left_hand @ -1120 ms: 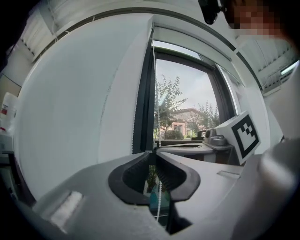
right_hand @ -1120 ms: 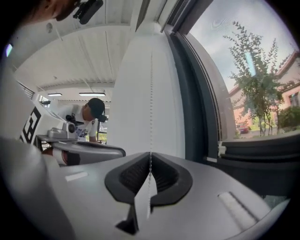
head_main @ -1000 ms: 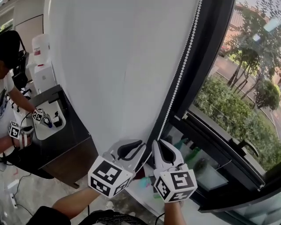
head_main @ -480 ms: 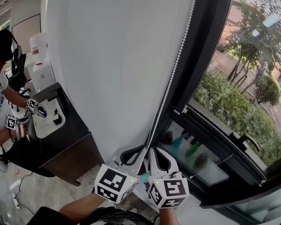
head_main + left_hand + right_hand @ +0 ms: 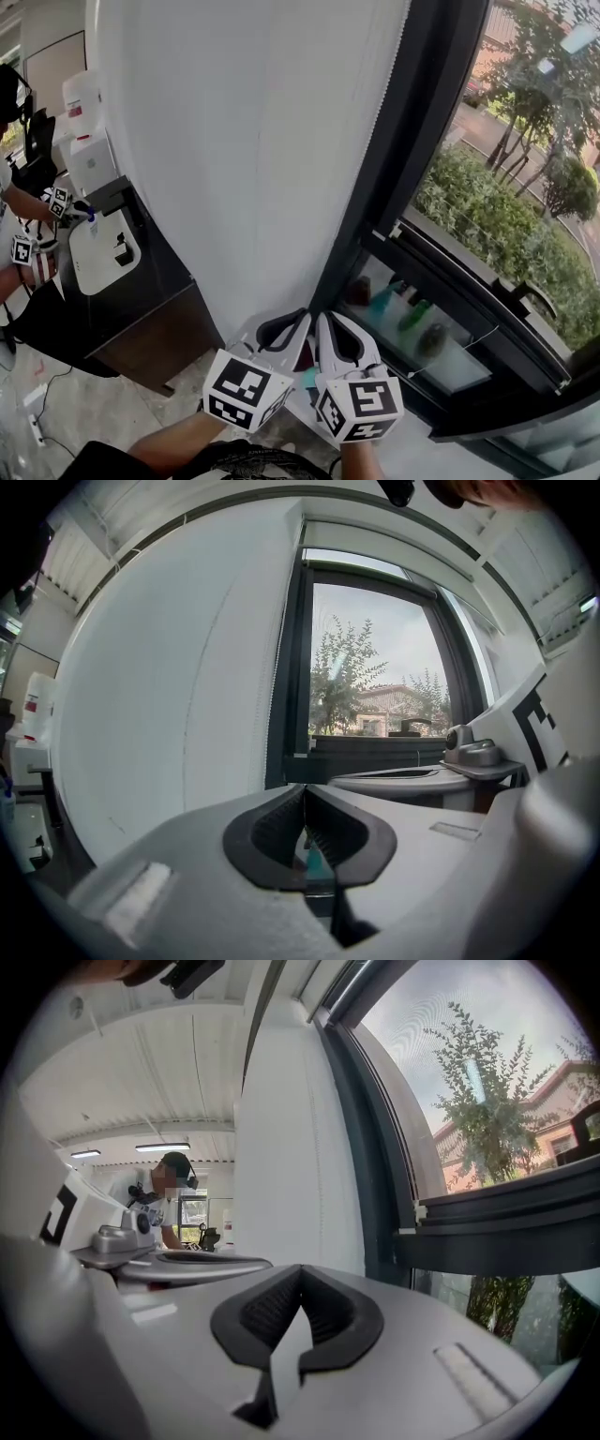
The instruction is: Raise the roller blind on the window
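The white roller blind (image 5: 244,141) hangs over the window's left part and also fills the left gripper view (image 5: 169,686) and the right gripper view (image 5: 291,1176). Its bead chain (image 5: 361,159), blurred, runs down the blind's right edge to the two grippers' tips. My left gripper (image 5: 302,321) (image 5: 303,794) has just been closing; its pads now meet where the chain ends. Close beside it on the right, my right gripper (image 5: 323,321) (image 5: 300,1274) is shut at the same spot. The pads hide the chain in both gripper views.
The black window frame (image 5: 412,187) with a handle (image 5: 525,300) borders the blind on the right, with shrubs outside. A dark desk (image 5: 141,300) and white boxes (image 5: 89,141) stand left. Another person (image 5: 23,234) works there with grippers.
The left gripper's jaws went from open to shut. Both grippers sank a little and drew together at the chain's lower end. The chain now looks blurred.
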Motion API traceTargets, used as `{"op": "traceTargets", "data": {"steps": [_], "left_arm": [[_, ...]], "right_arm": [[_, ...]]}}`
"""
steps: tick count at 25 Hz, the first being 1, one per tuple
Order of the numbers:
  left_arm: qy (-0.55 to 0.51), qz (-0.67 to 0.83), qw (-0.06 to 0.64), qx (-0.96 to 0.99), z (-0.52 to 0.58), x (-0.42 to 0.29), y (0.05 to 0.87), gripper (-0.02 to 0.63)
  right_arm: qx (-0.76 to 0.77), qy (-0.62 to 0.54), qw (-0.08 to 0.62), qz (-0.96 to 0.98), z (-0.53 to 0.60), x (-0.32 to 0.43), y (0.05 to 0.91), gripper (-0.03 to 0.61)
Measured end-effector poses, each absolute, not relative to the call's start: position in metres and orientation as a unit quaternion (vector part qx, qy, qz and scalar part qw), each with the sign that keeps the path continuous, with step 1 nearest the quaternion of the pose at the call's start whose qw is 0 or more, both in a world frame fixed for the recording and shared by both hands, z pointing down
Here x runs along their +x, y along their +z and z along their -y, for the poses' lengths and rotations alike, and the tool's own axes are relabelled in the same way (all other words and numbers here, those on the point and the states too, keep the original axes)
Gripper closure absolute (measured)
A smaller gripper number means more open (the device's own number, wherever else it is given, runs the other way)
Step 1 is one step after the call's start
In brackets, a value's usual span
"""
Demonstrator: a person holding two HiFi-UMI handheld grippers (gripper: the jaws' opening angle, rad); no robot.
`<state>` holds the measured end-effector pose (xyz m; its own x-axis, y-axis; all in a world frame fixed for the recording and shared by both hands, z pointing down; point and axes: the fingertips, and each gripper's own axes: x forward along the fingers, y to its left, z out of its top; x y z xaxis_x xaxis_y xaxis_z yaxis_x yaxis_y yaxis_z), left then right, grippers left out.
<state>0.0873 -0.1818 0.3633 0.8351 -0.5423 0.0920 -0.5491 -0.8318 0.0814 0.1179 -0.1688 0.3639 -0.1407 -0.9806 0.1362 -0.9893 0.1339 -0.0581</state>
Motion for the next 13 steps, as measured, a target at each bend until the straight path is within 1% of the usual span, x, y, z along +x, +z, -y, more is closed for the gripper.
{"op": "traceTargets", "data": {"steps": [13], "left_arm": [[0.032, 0.29, 0.057, 0.955, 0.1867, 0.0792, 0.3634, 0.611]], "right_arm": [[0.649, 0.073, 0.033, 0.756, 0.1732, 0.109, 0.3653, 0.572]]}}
